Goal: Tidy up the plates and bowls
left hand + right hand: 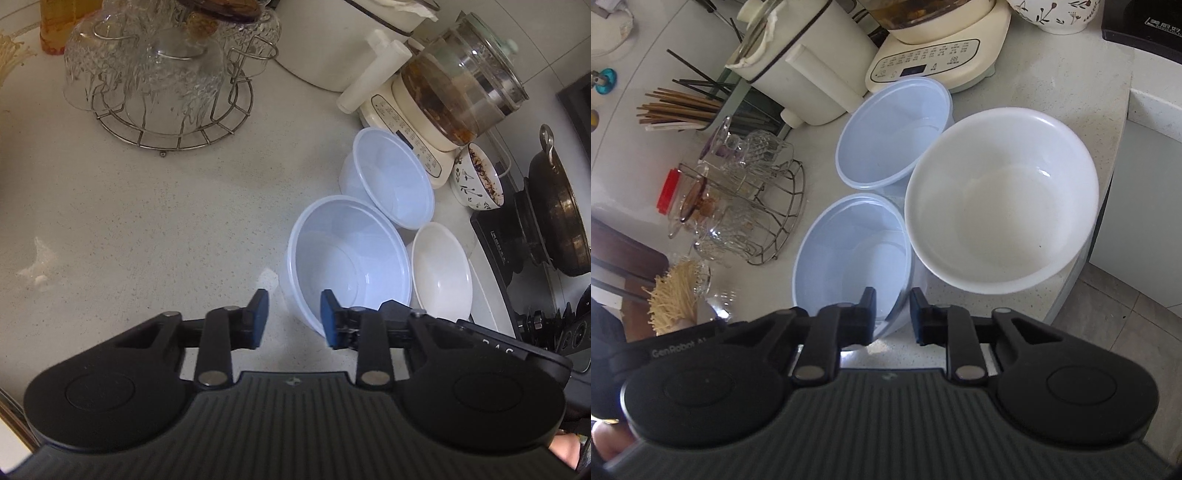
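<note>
Nearest the lens in the left wrist view is the left gripper (294,317), its blue pads partly spread and straddling the near wall of the nearer pale-blue plastic bowl (349,254): one pad stands outside the rim over the speckled countertop (147,221), the other inside the bowl. A gap shows on both sides, so nothing is pinched yet.

In the right wrist view the right gripper (893,314) straddles the same bowl's rim on its other side, near the white bowl (1001,199). Its jaws are narrower, the inner pad overlapping the translucent wall; whether they press it I cannot tell.

Left to right across the left view: a wire rack of glass cups (162,85), open counter, then the bowls clustered together with rims touching or nearly so — the held-at blue bowl nearest, a second blue bowl (393,177) behind it, the white bowl to the right, a flowered bowl (478,177) and an electric kettle (443,99) beyond.

The step looks like a two-handed grasp of the near blue bowl before stacking. Next, both jaws probably need to close on the thin wall, then lift evenly without nudging the white bowl.
</note>
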Available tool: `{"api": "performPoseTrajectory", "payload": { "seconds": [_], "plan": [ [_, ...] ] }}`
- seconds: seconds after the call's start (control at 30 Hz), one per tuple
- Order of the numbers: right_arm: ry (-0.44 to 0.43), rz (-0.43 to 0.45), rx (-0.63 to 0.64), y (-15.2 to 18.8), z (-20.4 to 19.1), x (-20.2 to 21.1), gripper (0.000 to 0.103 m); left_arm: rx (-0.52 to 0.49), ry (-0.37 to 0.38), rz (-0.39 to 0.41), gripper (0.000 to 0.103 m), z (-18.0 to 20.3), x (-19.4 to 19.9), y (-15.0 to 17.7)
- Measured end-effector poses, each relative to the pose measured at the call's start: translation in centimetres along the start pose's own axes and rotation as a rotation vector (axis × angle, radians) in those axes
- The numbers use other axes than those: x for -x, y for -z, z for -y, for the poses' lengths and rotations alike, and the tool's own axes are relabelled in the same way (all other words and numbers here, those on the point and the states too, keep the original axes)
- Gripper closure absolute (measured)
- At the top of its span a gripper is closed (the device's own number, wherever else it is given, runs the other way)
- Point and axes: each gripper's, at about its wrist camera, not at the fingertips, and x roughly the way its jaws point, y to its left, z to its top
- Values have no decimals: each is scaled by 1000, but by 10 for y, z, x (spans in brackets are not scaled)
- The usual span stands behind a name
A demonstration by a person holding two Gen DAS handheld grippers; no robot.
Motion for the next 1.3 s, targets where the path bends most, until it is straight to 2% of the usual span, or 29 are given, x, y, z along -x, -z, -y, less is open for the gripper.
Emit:
{"api": "performPoseTrajectory", "payload": {
  "seconds": [0.07,0.17,0.4,0.9,1.07,1.3],
  "plan": [
    [8,-9,18,-1,-3,-2,83,16,11,-1,81,-3,0,0],
    [5,-30,38,-2,-7,-4,86,43,28,-8,88,-6,0,1],
    [-11,-49,81,2,-15,1,87,64,24,11,88,-12,18,9],
    [-70,-136,218,38,-50,-6,85,118,-75,65,88,-44,63,49],
    [-65,-163,263,46,-62,-13,84,133,-92,69,88,-55,69,56],
    [-66,-173,280,52,-65,-21,84,99,-119,71,87,-55,72,63]
  ]
}}
